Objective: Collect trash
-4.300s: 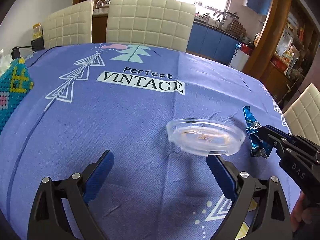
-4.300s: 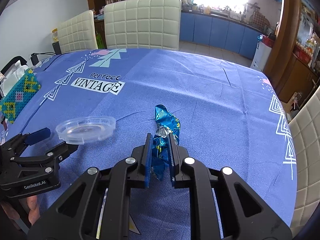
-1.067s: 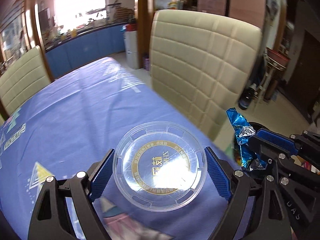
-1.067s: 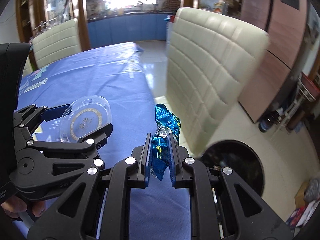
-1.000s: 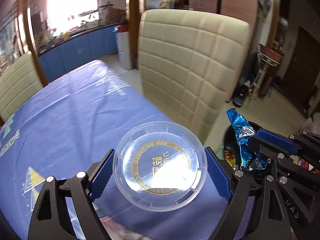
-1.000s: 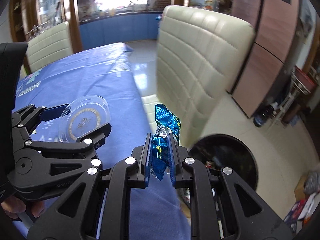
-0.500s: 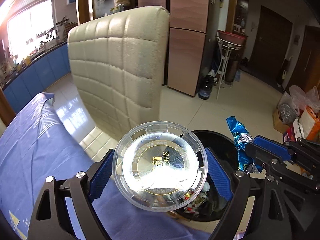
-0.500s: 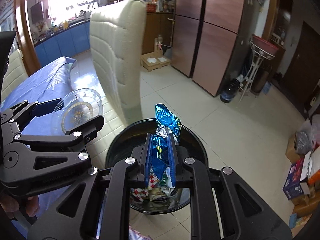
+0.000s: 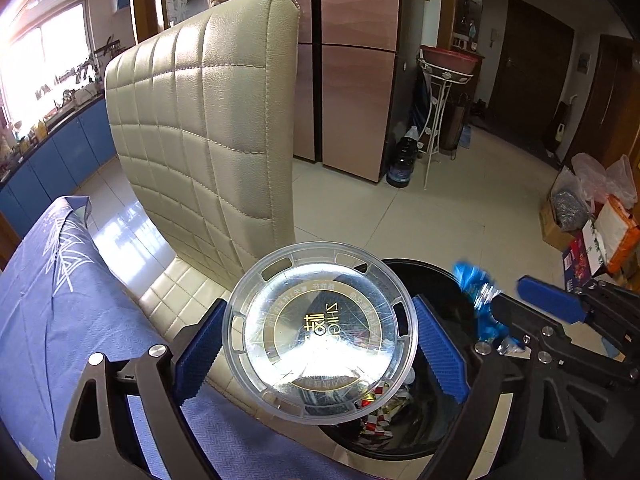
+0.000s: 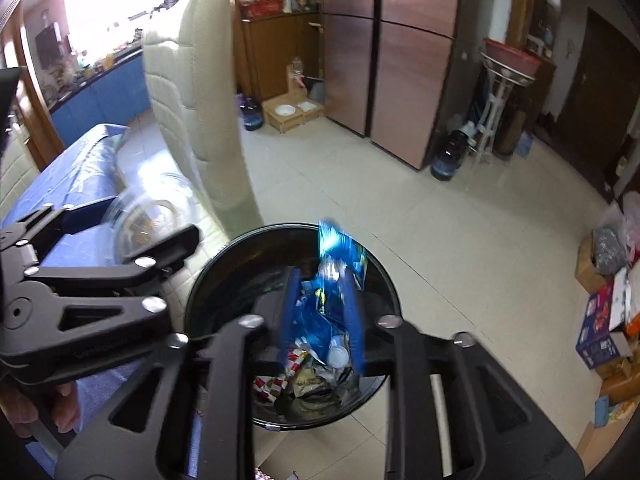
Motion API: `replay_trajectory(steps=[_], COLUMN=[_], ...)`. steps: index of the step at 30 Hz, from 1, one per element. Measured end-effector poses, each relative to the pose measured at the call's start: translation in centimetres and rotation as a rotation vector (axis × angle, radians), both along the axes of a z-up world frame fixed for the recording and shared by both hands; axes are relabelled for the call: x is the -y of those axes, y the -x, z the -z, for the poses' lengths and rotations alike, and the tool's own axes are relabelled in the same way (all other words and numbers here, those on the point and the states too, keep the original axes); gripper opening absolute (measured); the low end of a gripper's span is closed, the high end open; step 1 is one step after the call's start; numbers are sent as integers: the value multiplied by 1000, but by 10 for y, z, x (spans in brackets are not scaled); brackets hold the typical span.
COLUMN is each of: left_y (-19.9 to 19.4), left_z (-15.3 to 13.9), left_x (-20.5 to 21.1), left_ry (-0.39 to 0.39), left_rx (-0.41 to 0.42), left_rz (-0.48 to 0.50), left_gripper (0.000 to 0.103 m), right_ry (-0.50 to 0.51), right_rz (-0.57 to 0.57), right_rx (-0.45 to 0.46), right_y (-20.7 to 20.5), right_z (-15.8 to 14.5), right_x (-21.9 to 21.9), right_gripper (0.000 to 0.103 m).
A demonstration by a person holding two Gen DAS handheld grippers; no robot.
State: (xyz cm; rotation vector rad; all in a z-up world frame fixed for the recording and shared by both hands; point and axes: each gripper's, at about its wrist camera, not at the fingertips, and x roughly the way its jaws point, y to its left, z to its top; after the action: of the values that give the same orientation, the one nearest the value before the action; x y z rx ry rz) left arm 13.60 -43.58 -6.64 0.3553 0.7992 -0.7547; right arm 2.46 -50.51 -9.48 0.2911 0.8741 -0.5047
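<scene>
So I've got both grippers out over the black trash bin (image 10: pixel 224 280), which sits on the tiled floor just past the edge of the table with the blue tablecloth (image 9: pixel 60 320), right next to the cream quilted chair (image 9: pixel 200 120).

My left gripper (image 9: pixel 320 340) has its jaws spread wide with the clear plastic lid (image 9: pixel 322 332) sitting between the blue pads. The left pad looks like it's against the rim, but there seems to be a sliver of gap on the right side, so I honestly can't tell if it's gripped or just resting there. The lid hangs over the near-left rim of the bin, partly over the tablecloth edge.

My right gripper (image 10: pixel 322 312) is opening up. The blue foil wrapper (image 10: pixel 336 252) is blurry and between the spread pads, looking loose, directly over the bin's mouth. The bin already has a pile of wrappers and scraps (image 10: pixel 308 376) at the bottom.
</scene>
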Motion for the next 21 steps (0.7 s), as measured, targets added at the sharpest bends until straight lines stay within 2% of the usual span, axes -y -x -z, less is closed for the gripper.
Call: replay_trajectory(steps=[2,3,10,13,21], left_y=[-4,-7,4,6,15], left_z=[0,0,-8,-8,-7], left_x=[-3,-4,-3,0,7], left_ry=[2,12,41,54,50], left_rx=[-9,-25,-12,-36,-28], left_rz=[-22,-20,19,34,47], left_gripper=[88,88,93,95,96], right_ry=[2,19,49,49,42], right_rz=[28,38,97,126,135], right_rx=[30,40,34,33,33], right_y=[7,10,23,30,37], right_z=[-2,-5,-6,-6,-6], right_x=[4,3,9,13,20], right_gripper=[79,82,81,81,81])
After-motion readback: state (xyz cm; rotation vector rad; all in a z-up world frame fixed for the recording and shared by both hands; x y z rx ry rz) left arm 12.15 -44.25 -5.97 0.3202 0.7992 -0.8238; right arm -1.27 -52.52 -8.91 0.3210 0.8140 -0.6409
